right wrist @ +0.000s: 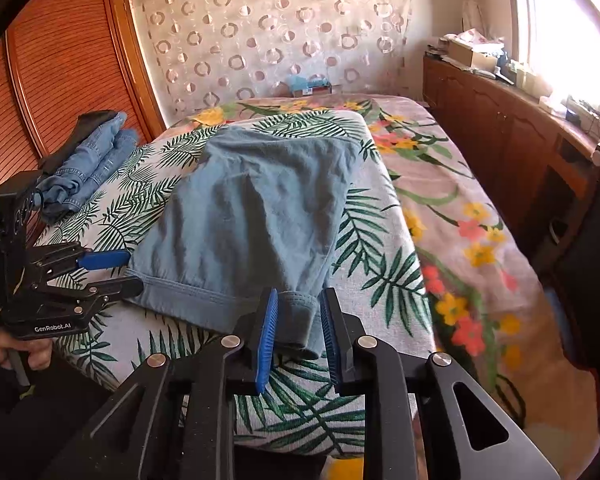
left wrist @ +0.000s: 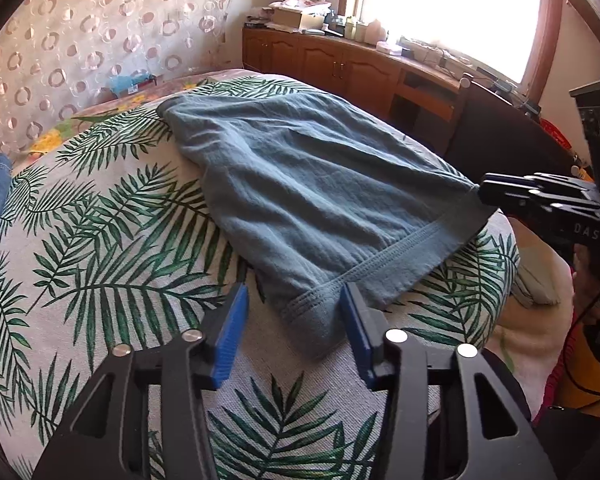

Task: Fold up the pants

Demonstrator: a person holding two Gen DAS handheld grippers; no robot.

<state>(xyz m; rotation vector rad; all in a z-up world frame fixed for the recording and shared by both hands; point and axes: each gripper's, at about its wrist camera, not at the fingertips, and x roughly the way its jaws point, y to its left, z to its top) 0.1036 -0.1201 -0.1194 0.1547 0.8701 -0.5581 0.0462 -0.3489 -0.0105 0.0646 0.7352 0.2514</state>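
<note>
Grey-blue pants (left wrist: 312,192) lie flat on a palm-leaf cloth on the bed, hemmed edge toward me; they also show in the right wrist view (right wrist: 252,216). My left gripper (left wrist: 296,320) is open, its blue pads either side of the hem's left corner, which lies between them. My right gripper (right wrist: 298,328) is open around the hem's right corner. In the left wrist view the right gripper (left wrist: 484,196) sits at the hem's far corner. In the right wrist view the left gripper (right wrist: 130,270) sits open at the other corner.
The palm-leaf cloth (right wrist: 380,240) covers a floral bedspread (right wrist: 460,208). Folded blue jeans (right wrist: 88,160) lie at the bed's left by a wooden wardrobe (right wrist: 60,60). A wooden cabinet (left wrist: 340,60) with clutter stands under the bright window.
</note>
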